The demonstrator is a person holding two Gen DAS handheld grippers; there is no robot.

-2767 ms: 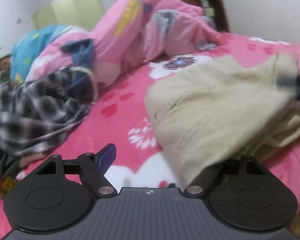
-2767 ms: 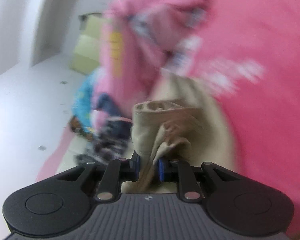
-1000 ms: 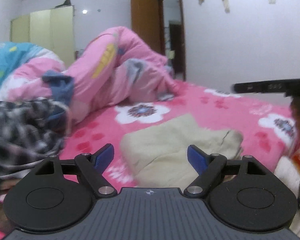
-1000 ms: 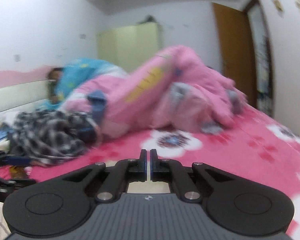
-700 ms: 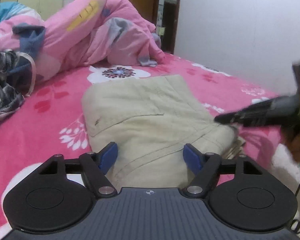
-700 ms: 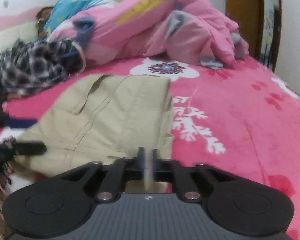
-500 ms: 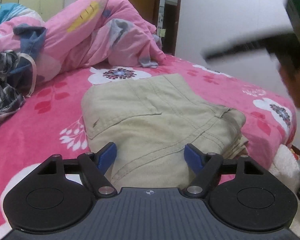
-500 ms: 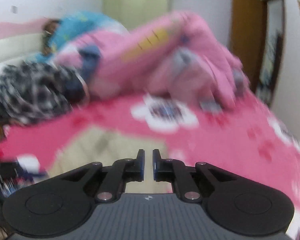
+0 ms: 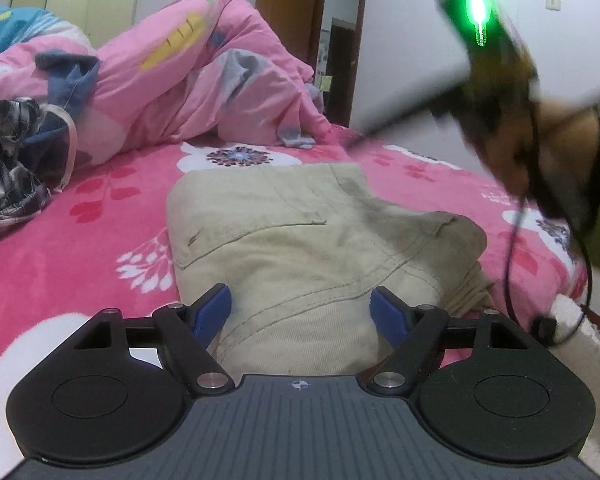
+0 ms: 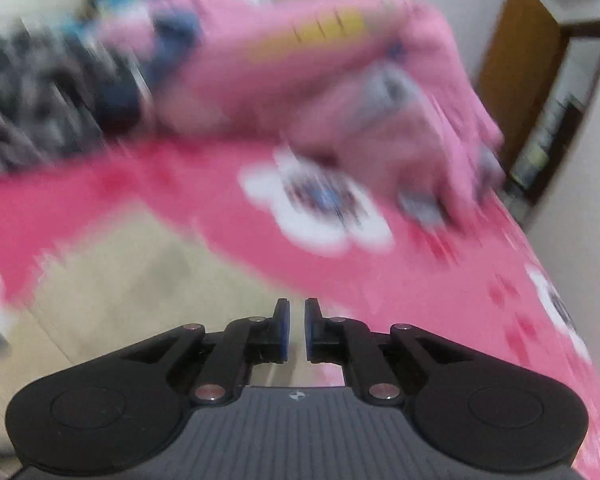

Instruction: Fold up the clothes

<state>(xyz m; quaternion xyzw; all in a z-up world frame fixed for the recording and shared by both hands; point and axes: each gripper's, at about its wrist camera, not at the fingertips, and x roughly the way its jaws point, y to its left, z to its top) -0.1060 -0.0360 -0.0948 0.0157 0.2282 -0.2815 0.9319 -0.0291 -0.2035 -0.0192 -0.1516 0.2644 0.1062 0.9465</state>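
Folded beige trousers (image 9: pixel 300 232) lie on the pink flowered bed sheet (image 9: pixel 100 248). My left gripper (image 9: pixel 302 312) is open low over their near edge, one blue pad (image 9: pixel 214 312) on each side of the cloth, holding nothing. In the left wrist view a person's hand (image 9: pixel 512 152) holds the right device, with its green light (image 9: pixel 478 12), high at the right, blurred. My right gripper (image 10: pixel 296 330) is in the air above the bed, jaws almost together with a narrow empty gap. The trousers (image 10: pixel 112 292) show blurred at its lower left.
A heaped pink quilt (image 9: pixel 204 76) fills the back of the bed. A crumpled plaid shirt (image 9: pixel 8 176) lies at the left. A brown door (image 9: pixel 296 12) and doorway stand behind. A white cloth (image 9: pixel 576 320) hangs off the bed's right edge.
The right gripper has let go of the trousers, risen off them and is swinging fast, its view now blurred. The left gripper stays open over the trousers' near edge.
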